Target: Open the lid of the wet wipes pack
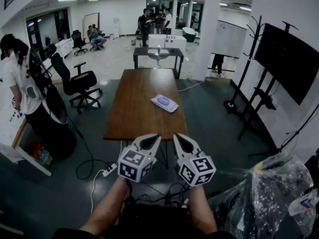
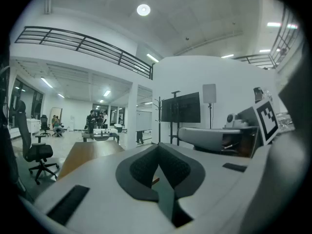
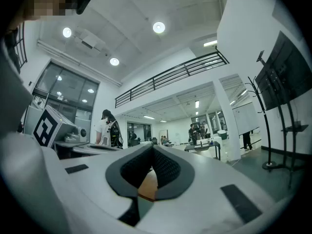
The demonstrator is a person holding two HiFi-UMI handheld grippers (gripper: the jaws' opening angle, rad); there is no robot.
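Observation:
The wet wipes pack (image 1: 164,103), white with a purple lid, lies flat on the right half of a long wooden table (image 1: 134,108), its lid down. Both grippers are held side by side in the air short of the table's near edge, well short of the pack. My left gripper (image 1: 152,140) (image 2: 158,149) is shut with nothing between its dark pads. My right gripper (image 1: 181,140) (image 3: 152,149) is shut and empty too. Both point level toward the table. The pack does not show in either gripper view.
A black office chair (image 1: 76,81) and a standing person (image 1: 20,78) are left of the table. At the right stands a TV on a stand (image 1: 289,59). A crumpled plastic bag (image 1: 269,193) sits near right. A power strip (image 1: 107,171) and cables lie on the floor.

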